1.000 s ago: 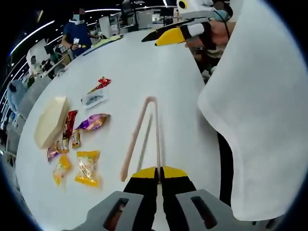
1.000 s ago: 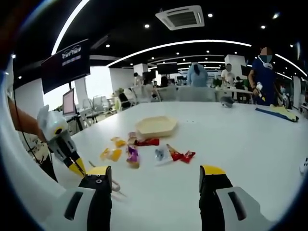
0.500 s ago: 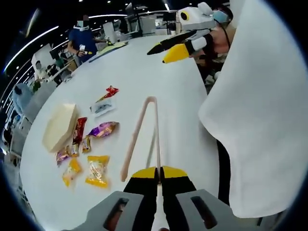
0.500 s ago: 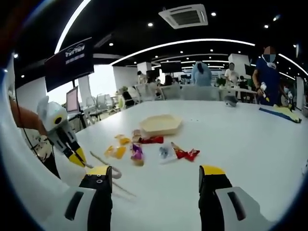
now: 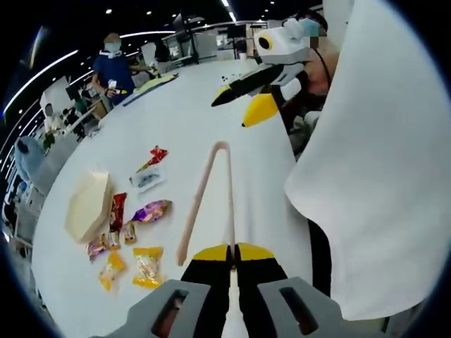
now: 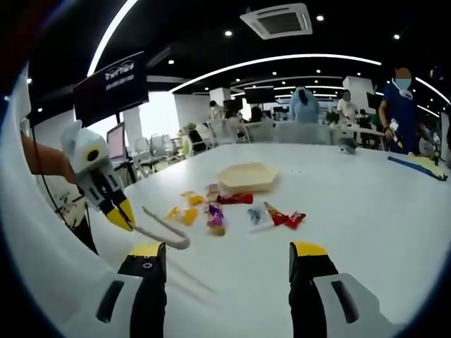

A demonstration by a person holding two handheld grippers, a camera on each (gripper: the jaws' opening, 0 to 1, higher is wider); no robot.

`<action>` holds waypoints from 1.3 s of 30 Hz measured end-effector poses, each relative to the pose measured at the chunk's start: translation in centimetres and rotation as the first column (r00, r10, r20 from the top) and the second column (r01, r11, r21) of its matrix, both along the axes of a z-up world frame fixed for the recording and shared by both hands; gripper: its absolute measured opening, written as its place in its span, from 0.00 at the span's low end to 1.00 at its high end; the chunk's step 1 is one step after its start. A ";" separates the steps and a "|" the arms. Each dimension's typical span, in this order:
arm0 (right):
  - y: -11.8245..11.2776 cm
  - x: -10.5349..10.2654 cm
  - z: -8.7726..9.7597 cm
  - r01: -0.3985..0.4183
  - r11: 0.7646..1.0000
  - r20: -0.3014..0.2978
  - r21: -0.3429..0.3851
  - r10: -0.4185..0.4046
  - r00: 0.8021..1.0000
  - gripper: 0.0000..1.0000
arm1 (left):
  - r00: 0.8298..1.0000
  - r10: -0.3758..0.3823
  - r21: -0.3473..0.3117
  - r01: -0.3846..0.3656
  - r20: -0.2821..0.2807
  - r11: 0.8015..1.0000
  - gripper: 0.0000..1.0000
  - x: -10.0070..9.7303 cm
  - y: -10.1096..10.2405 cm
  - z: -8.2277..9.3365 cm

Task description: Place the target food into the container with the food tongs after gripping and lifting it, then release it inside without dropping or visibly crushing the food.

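Left gripper (image 5: pixel 232 252): jaws pressed together on handle end of food tongs (image 5: pixel 208 197), tongs raised above white table (image 5: pixel 197 105), arms splayed apart, tips pointing away from gripper.
Right gripper (image 6: pixel 227 250): jaws spread wide, nothing between; also visible in left gripper view beyond tong tips.
Beige container (image 6: pixel 246 177): on table, far side of tongs.
Wrapped snacks: loose cluster just beside container; yellow packets (image 5: pixel 146 267), purple packet (image 5: pixel 149 210), red packet (image 5: pixel 156 154).
Person in blue (image 5: pixel 111 65): standing past table's far edge.
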State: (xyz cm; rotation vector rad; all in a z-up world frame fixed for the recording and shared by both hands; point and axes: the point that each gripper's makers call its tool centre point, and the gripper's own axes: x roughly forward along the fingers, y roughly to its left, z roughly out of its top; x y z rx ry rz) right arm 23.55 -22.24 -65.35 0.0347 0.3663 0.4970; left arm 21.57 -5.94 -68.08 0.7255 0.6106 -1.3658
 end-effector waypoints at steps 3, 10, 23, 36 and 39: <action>0.3 -0.1 0.2 -0.009 1.000 0.002 0.014 0.009 1.000 0.71 | 1.000 -0.015 -0.024 0.014 -0.011 1.000 0.00 -0.1 -0.3 0.7; 1.3 -0.2 1.1 -0.030 0.994 -0.001 0.105 0.030 1.000 0.72 | 1.000 -0.025 -0.070 0.024 -0.017 0.997 0.00 0.1 -0.8 2.0; 4.1 1.5 3.5 -0.176 0.968 0.050 0.176 0.170 0.984 0.73 | 0.999 -0.012 -0.137 0.006 -0.037 0.991 0.00 -0.1 -0.8 4.3; 7.4 2.3 5.0 -0.207 0.961 0.046 0.184 0.202 0.978 0.73 | 0.997 0.001 -0.150 -0.012 -0.075 0.989 0.00 1.1 2.2 4.2; 8.4 2.1 5.1 -0.214 0.963 0.026 0.165 0.213 0.977 0.73 | 0.997 -0.019 -0.167 0.006 -0.075 0.986 0.00 1.4 2.4 4.8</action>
